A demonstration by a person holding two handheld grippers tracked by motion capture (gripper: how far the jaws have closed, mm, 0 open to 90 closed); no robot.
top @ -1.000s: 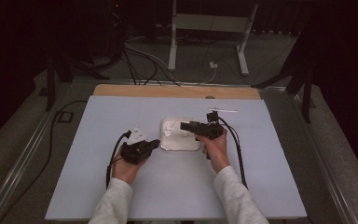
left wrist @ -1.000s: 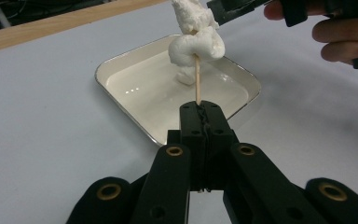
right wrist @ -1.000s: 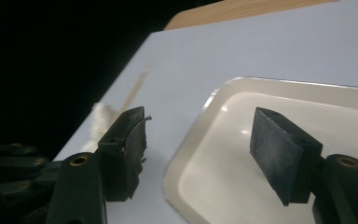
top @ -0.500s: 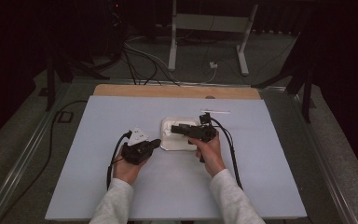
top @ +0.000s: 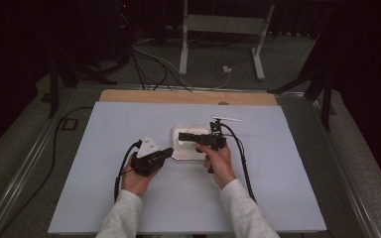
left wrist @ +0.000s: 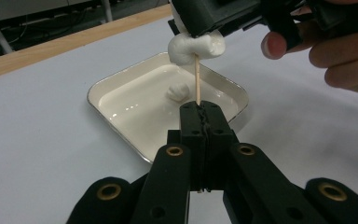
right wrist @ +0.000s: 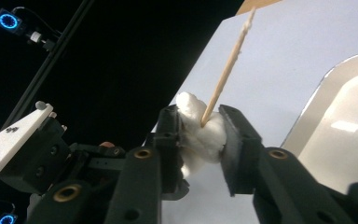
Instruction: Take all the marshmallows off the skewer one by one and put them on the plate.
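Between my right jaws sits a white marshmallow (right wrist: 200, 133), squeezed from both sides, with a thin wooden skewer (right wrist: 226, 70) run into it. That skewer is clamped at its lower end by my left gripper (left wrist: 200, 114), whose jaws are pressed together on the stick so that it stands up from them over the tray (left wrist: 121, 135). My right gripper (top: 186, 136) reaches in from the right above the tray, while the left gripper lies low on the mat just beside the tray's near left corner. A second ago the right gripper hung farther right, over the tray's right edge; half a second ago it was partway across; now it has come left until the marshmallow meets the skewer's tip, while the left hand (top: 136, 178) has barely shifted. I judge this to be the threading step, with the piece on the point but not yet far down the stick. One more marshmallow (left wrist: 177, 91) rests inside the white, shallow tray, apart from its walls, so there may be another to load. The tray sits near the middle of the pale mat (top: 287, 163) that covers the table; a bare wooden strip (top: 188, 96) runs along the far edge. What could go wrong, to my eye, is the soft piece tearing or the thin stick bending if I push off-axis.
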